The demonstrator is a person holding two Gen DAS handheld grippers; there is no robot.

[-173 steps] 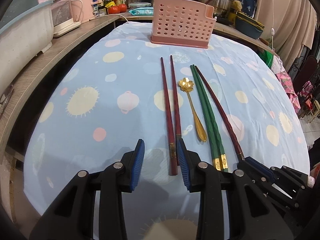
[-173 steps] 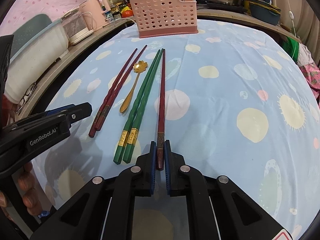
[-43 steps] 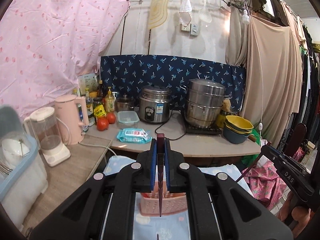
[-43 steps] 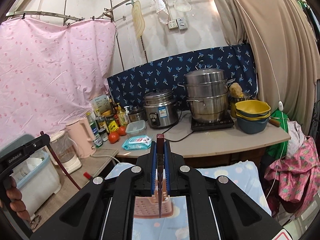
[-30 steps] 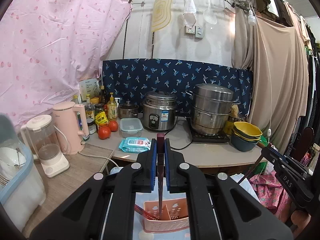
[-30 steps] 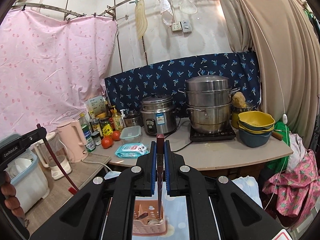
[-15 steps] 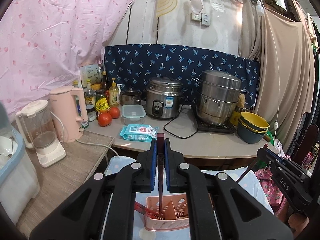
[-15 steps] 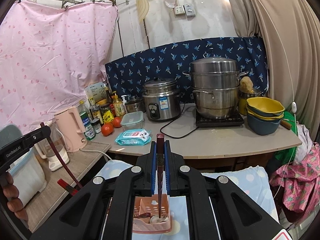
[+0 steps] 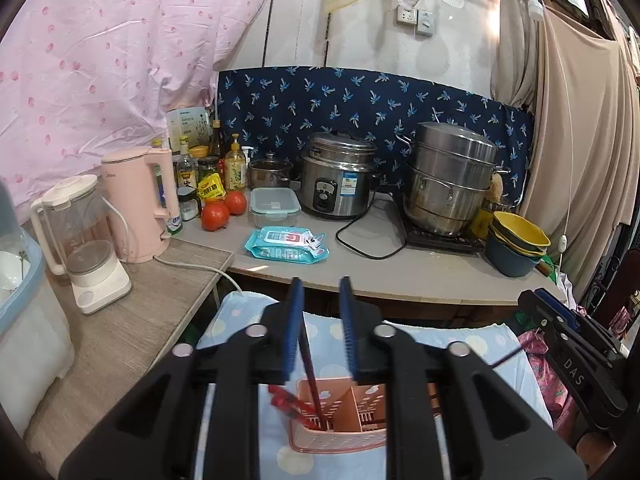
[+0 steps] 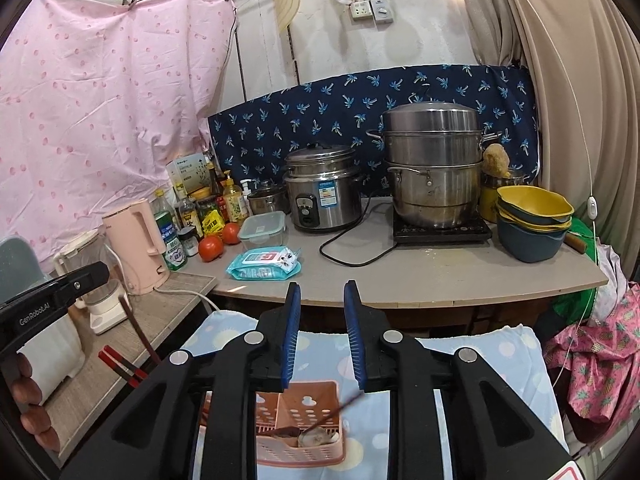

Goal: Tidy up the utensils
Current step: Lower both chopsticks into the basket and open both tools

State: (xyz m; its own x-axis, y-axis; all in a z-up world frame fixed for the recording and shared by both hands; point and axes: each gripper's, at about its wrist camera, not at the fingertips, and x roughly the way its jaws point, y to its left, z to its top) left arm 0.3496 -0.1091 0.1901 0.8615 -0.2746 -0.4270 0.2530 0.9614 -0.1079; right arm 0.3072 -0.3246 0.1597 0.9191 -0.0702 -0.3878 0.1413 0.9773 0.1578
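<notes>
My left gripper (image 9: 320, 280) hangs over the pink perforated basket (image 9: 340, 436), its jaws opening. A dark red chopstick (image 9: 310, 368) stands loose between the blue pads, its tip down in the basket's left compartment beside two red chopstick ends (image 9: 280, 396). My right gripper (image 10: 322, 284) is over the same basket (image 10: 296, 452), its jaws opening too. Another dark red chopstick (image 10: 336, 410) leans free below the right pad, its lower end in the basket next to a pale spoon bowl (image 10: 316, 438).
The basket sits on a blue dotted tablecloth (image 9: 256, 440). Behind it a counter (image 9: 400, 264) holds a rice cooker (image 9: 340, 184), a steamer pot (image 9: 452, 184), stacked bowls (image 9: 516, 244), a wipes pack (image 9: 286, 246) and tomatoes. To the left stand a pink kettle (image 9: 140, 204) and a blender (image 9: 80, 236).
Both grippers sank toward the basket, then parted their pads. Each chopstick has slipped out of the grip and now rests in the basket.
</notes>
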